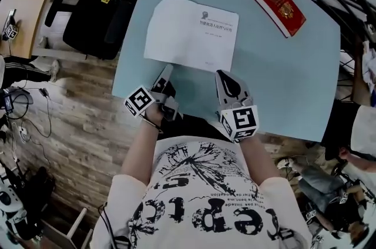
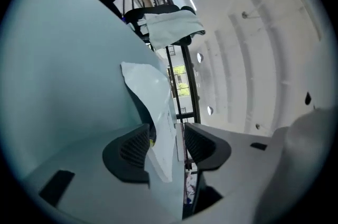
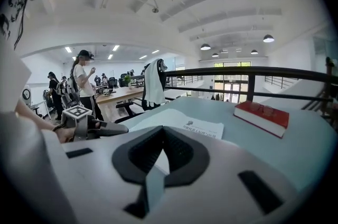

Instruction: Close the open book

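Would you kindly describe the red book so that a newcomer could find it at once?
On the pale blue table, look to the far right corner. The red book lies there closed and flat, apart from the white book nearer the front edge; it alone has a red cover with a gold emblem.

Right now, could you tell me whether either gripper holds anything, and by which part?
Nothing is gripped. The left gripper stands open around the near edge of the white book, not clamping it; the right gripper is shut and empty.
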A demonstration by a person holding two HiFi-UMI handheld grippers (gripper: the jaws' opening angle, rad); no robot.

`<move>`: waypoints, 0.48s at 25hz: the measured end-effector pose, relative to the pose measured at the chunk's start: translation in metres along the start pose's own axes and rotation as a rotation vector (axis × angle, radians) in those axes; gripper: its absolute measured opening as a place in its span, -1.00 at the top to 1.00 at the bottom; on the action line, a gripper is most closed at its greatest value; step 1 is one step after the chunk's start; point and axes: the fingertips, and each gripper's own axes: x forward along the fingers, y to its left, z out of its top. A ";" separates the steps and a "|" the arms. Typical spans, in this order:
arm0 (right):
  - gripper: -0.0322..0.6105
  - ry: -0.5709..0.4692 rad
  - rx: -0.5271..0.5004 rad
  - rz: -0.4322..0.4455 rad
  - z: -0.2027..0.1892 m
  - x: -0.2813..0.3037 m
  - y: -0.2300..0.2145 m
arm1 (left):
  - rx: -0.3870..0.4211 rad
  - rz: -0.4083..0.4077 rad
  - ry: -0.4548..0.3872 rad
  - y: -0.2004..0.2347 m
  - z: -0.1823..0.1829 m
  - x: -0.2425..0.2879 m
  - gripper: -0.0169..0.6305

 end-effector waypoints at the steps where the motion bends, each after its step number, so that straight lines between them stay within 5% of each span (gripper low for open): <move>1: 0.86 0.002 0.003 -0.006 -0.001 0.000 -0.001 | -0.031 0.006 -0.011 0.004 0.002 0.002 0.30; 8: 0.86 0.008 0.002 -0.016 -0.003 -0.001 -0.007 | -0.222 0.026 -0.111 0.026 0.019 0.018 0.27; 12: 0.86 0.014 0.002 -0.032 -0.006 -0.002 -0.011 | -0.257 0.004 -0.154 0.029 0.029 0.027 0.27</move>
